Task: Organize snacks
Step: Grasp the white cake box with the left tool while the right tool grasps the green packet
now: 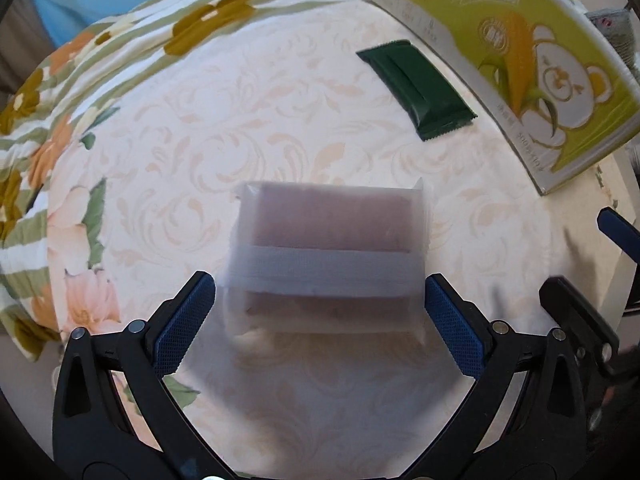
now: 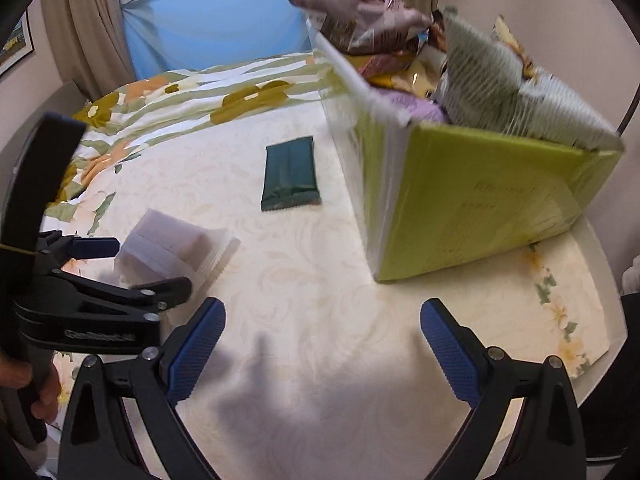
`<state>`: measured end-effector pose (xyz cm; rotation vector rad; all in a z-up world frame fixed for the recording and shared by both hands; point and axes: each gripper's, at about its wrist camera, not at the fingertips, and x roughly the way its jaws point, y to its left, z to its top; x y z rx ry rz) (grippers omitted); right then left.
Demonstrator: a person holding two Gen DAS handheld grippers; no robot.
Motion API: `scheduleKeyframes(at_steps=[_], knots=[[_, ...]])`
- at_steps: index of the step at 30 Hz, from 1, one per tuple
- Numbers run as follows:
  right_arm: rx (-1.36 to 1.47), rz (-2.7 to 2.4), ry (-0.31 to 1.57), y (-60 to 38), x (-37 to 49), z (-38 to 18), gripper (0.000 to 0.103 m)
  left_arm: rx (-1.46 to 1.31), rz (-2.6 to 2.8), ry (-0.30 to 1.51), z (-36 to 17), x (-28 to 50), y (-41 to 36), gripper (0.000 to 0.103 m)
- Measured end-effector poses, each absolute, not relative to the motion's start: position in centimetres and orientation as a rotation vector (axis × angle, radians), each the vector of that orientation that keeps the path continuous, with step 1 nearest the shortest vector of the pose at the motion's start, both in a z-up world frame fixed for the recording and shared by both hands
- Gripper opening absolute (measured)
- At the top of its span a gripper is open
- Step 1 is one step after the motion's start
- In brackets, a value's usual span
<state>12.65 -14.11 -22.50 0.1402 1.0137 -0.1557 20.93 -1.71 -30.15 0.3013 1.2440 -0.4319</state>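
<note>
A frosted translucent packet of pinkish snack bars (image 1: 326, 256) lies on the cream leaf-patterned bedspread (image 1: 280, 112), between the wide-spread blue pads of the left gripper (image 1: 320, 312), which do not appear to touch it. Beyond it, nearer the lime-green cardboard box (image 2: 480, 200), rests a dark green foil snack packet (image 2: 290, 174). The box, printed with a bear and corn, holds crumpled snack bags; its writing is unreadable. Behind the box hang beige curtains (image 2: 92, 28). The right gripper (image 2: 322, 344) hangs wide and empty before the box.
</note>
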Motion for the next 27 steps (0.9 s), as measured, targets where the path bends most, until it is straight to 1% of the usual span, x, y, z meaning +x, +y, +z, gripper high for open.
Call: scheduleKeyframes(at_steps=[5, 13, 24, 27], knots=[[0.088, -0.118, 1.011, -13.0, 13.0, -23.1, 0.097, 0.215, -0.396, 1.273, -31.0, 22.6, -0.7, 0.102], [-0.035, -0.038, 1.004, -10.1, 14.9, -24.2, 0.096, 0.192, -0.323, 1.256, -30.7, 26.3, 1.9, 0.100], [-0.063, -0.129, 0.935, -7.3, 21.1, -25.5, 0.096, 0.135, -0.243, 1.273, -30.7, 31.0, 7.3, 0.100], [-0.027, -0.179, 0.921, -7.9, 23.2, -25.7, 0.096, 0.128, -0.234, 1.280, -30.7, 31.7, 8.3, 0.100]])
